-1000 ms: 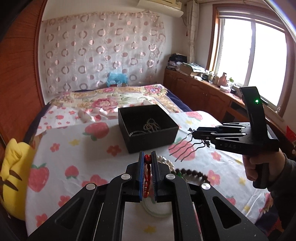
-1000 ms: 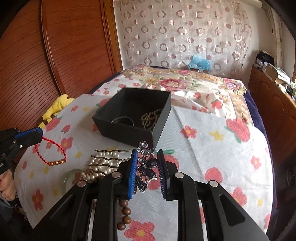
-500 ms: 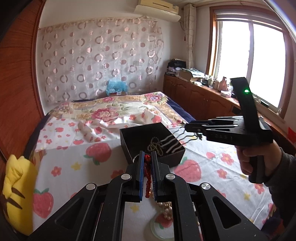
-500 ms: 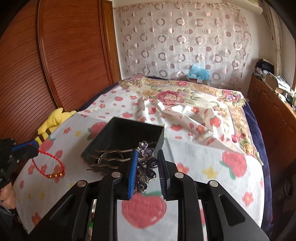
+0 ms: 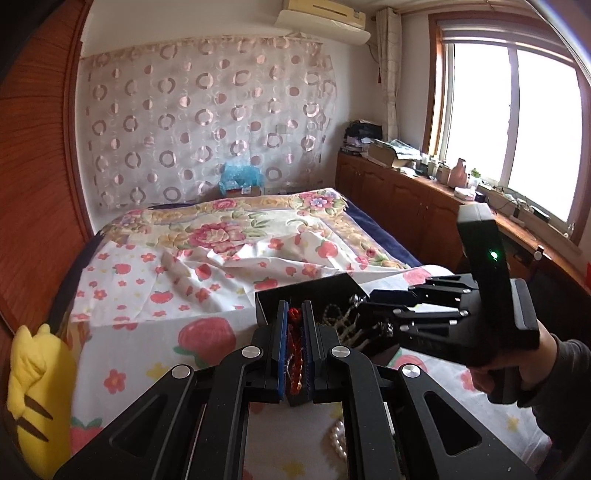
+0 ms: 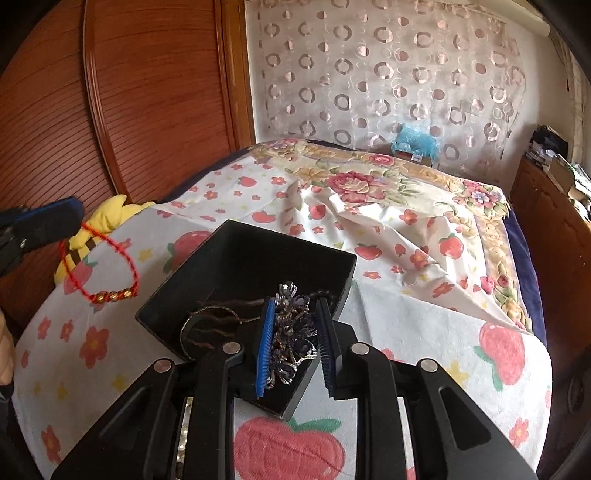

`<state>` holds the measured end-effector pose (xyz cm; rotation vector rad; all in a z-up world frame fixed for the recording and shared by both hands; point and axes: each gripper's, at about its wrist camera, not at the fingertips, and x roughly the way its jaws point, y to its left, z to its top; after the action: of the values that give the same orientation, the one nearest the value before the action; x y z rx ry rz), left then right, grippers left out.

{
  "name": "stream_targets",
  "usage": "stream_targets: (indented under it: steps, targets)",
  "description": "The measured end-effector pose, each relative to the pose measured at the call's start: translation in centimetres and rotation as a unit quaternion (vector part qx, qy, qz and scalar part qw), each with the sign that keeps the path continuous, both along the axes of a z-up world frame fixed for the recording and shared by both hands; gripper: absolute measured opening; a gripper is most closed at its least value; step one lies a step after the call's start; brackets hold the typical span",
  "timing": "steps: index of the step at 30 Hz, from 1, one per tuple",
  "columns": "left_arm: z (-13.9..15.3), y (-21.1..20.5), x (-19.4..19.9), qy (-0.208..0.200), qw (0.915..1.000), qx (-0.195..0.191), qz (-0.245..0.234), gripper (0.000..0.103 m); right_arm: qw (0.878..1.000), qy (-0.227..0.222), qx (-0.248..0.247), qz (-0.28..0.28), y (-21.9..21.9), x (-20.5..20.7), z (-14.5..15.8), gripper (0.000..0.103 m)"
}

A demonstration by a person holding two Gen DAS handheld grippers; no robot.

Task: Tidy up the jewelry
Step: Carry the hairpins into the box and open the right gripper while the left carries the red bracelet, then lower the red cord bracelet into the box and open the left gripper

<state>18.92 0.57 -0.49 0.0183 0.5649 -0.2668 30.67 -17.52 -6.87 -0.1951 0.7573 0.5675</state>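
The left gripper (image 5: 294,345) pinched a red braided cord bracelet (image 5: 294,332) before an open black square box (image 5: 314,295) on the strawberry-print bedsheet (image 5: 147,332), while the right gripper (image 5: 365,321) reached into the box from the right.

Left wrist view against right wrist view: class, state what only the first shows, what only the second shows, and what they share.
Only the left wrist view shows the window, the air conditioner and the pearl strand on the sheet. Only the right wrist view shows the whole loop of the red string bracelet with its gold beads, and the jewelled hair comb between the right gripper pads. Both share the black box, the yellow plush and the left gripper.
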Motion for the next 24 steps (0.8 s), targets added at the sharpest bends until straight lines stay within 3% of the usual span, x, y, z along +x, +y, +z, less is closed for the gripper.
stream_targets:
  steps: [13,17,21,23,24]
  targets:
    - [-1.5,-1.9,4.9,0.021,0.9996,0.015,-0.014,0.006,1.000,-0.016,0.014,-0.002,-1.6,-0.3,0.5,0.027]
    - [-2.4,-2.3,6.3,0.033,0.9991,0.020,-0.014,0.006,1.000,-0.023,0.011,-0.009,-2.4,-0.7,0.5,0.034]
    - [-2.4,-2.6,6.9,0.035,0.9990,0.024,-0.014,0.006,1.000,-0.024,0.010,-0.015,-3.0,-1.0,0.3,0.034]
    - [-2.3,-2.7,7.1,0.034,0.9991,0.025,-0.011,0.010,0.999,-0.023,0.012,-0.020,-3.3,-1.1,0.2,0.034]
    - [-2.2,-2.7,7.2,0.033,0.9991,0.025,-0.008,0.022,0.999,-0.023,0.013,-0.023,-3.6,-1.2,0.2,0.034]
